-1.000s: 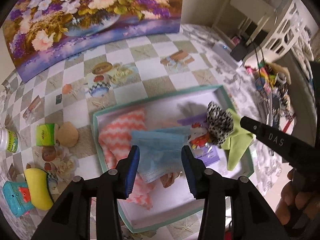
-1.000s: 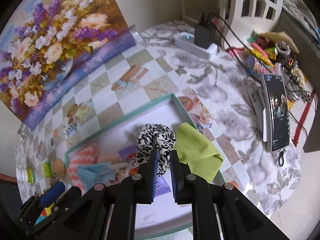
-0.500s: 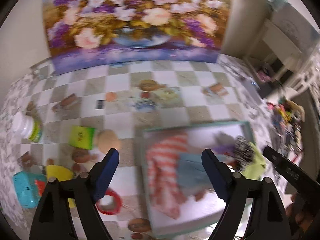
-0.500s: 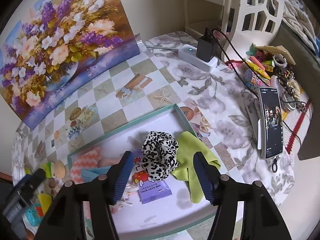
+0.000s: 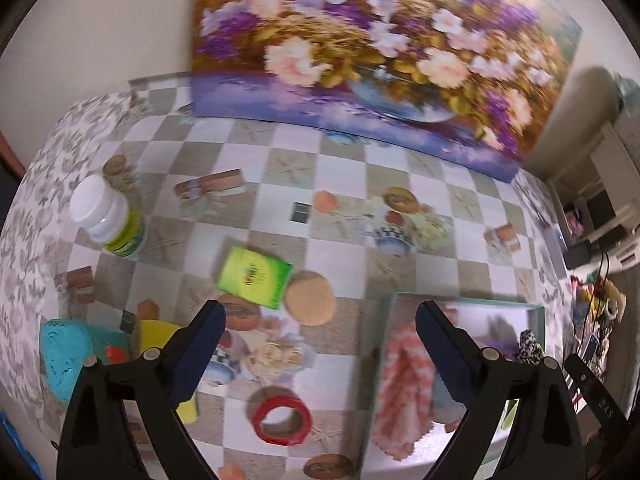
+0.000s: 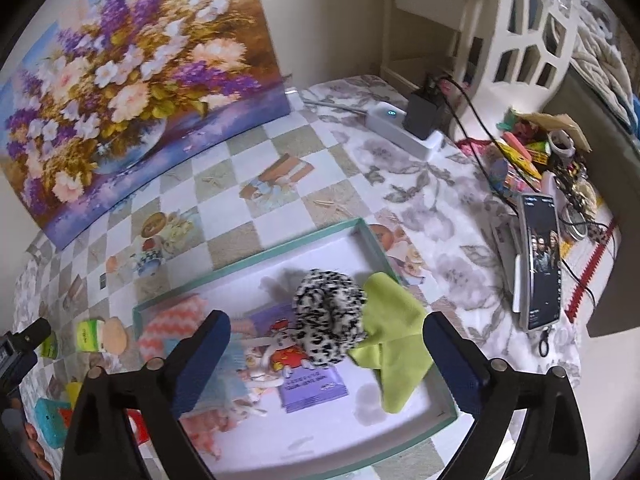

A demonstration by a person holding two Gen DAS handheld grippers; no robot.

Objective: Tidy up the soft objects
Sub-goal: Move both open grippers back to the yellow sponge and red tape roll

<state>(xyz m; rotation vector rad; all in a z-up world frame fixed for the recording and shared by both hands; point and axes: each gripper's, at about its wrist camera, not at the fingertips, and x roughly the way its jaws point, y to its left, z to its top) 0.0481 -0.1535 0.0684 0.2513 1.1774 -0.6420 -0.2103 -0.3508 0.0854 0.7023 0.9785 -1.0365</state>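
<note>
The desk (image 6: 280,216) wears a checked cloth, with a grey floral one at its right end. A teal-rimmed tray (image 6: 362,236) sits on it. Left of the tray lie a tan round pad (image 5: 310,298) touching a green box (image 5: 254,278), a red tape roll (image 5: 282,420), a white-capped bottle (image 5: 106,216) and a turquoise toy (image 5: 64,354). A flower painting (image 6: 120,92) stands at the back. On the floral end lie a white power strip (image 6: 400,128) and a phone (image 6: 540,264).

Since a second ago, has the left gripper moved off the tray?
Yes. The left gripper, jaws just opened with nothing between them, has swung left from above the teal tray to above the checkered tablecloth near the red tape roll.
</note>
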